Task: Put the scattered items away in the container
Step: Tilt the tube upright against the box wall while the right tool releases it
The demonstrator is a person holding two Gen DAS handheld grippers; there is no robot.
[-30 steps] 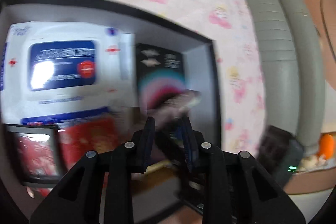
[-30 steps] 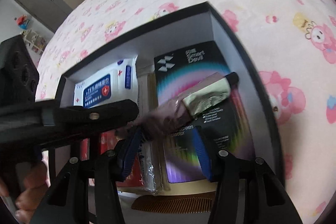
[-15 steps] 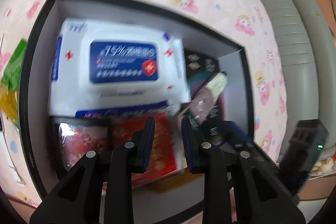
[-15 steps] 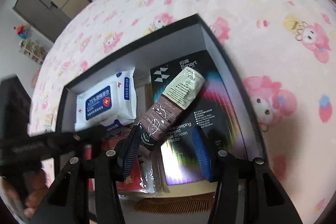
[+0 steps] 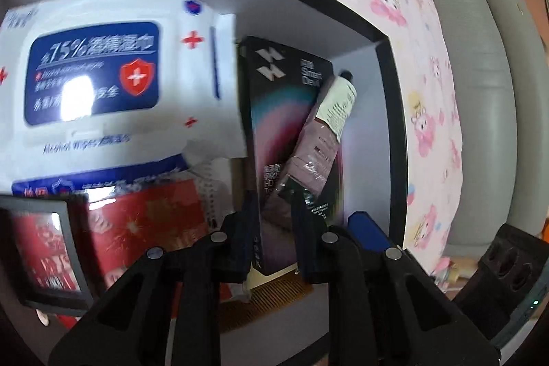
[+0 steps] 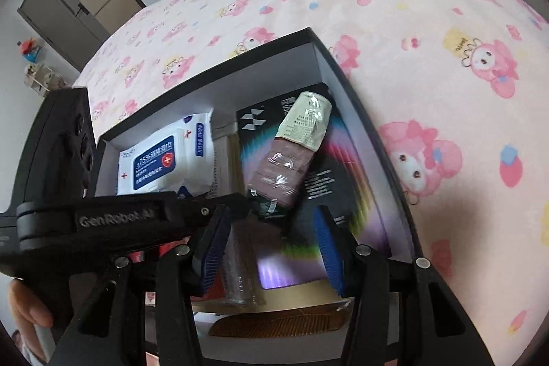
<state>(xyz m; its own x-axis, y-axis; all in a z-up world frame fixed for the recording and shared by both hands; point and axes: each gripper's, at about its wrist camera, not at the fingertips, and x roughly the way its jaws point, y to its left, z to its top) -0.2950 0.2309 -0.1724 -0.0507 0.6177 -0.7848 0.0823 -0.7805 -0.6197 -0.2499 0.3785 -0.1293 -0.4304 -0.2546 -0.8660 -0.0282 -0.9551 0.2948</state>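
Note:
A black box with white inner walls (image 5: 384, 64) (image 6: 315, 57) lies on the bed and holds several items. A brown tube with a cream end (image 5: 322, 139) (image 6: 291, 156) lies on a black rainbow-print box (image 5: 274, 112) (image 6: 343, 180). My left gripper (image 5: 271, 211) has its jaws around the tube's crimped lower end and seems to pinch it. It shows in the right wrist view (image 6: 240, 204) coming in from the left. My right gripper (image 6: 271, 252) is open and empty above the box's near end.
In the box lie a white wet-wipes pack (image 5: 103, 81) (image 6: 161, 160), red packets (image 5: 144, 228), a small framed red picture (image 5: 41, 246) and a wooden comb (image 6: 278, 325). A pink cartoon-print bedsheet (image 6: 429, 57) surrounds the box. A grey headboard (image 5: 480, 91) rises at the right.
The tube has swung to lie more upright on the rainbow box. My left gripper has come back in low and close to the tube's lower end. The right gripper stays open.

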